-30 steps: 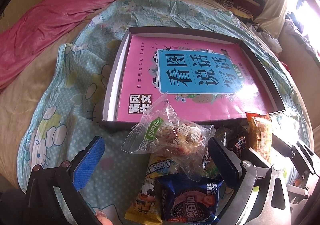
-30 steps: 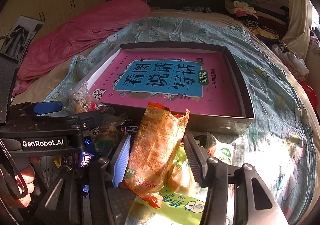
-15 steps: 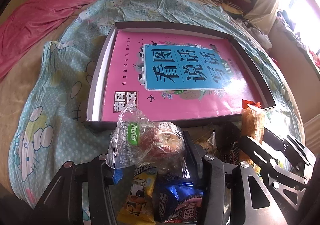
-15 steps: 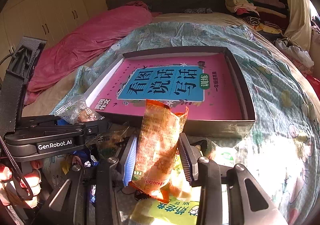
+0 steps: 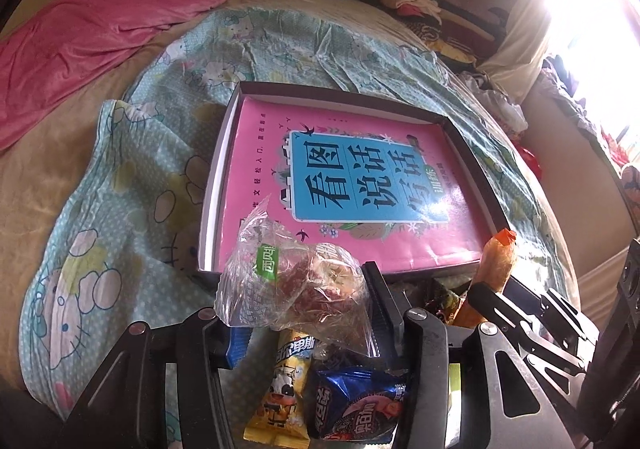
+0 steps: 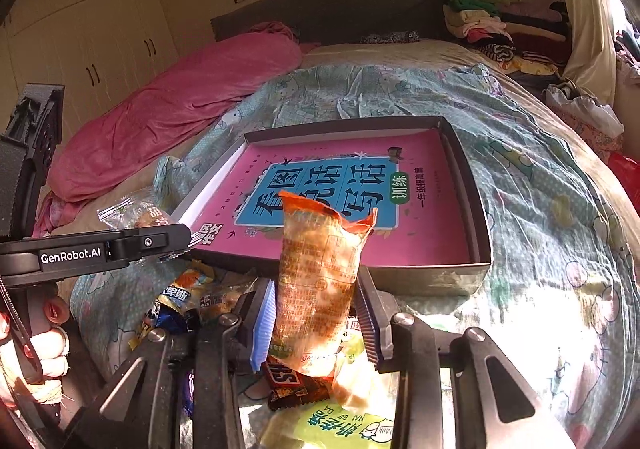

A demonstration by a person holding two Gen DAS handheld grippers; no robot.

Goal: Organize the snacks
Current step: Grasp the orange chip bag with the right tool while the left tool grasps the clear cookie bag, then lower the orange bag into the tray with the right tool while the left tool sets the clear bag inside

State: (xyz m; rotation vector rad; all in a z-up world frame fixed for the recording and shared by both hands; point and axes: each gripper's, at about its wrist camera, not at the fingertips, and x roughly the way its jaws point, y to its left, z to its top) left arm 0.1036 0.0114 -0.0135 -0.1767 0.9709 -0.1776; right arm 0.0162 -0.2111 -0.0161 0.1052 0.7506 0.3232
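Observation:
My left gripper is shut on a clear snack bag with a green label and holds it above the snack pile. The jaws of my right gripper are closing, and their pads press an upright orange snack packet from both sides. Just beyond both grippers a dark shallow box lies on the bed, with a pink and blue book cover on its floor. In the right wrist view the left gripper shows from the side with the clear bag.
Loose snacks lie below the grippers: a yellow cartoon packet, a blue packet, a brown chocolate bar and a green-yellow packet. A pink blanket lies at the left, piled clothes at the far right. A hand grips the left handle.
The left jaws went from wide open to shut on the clear bag and lifted it. The right jaws narrowed onto the orange packet, which now stands higher against the box.

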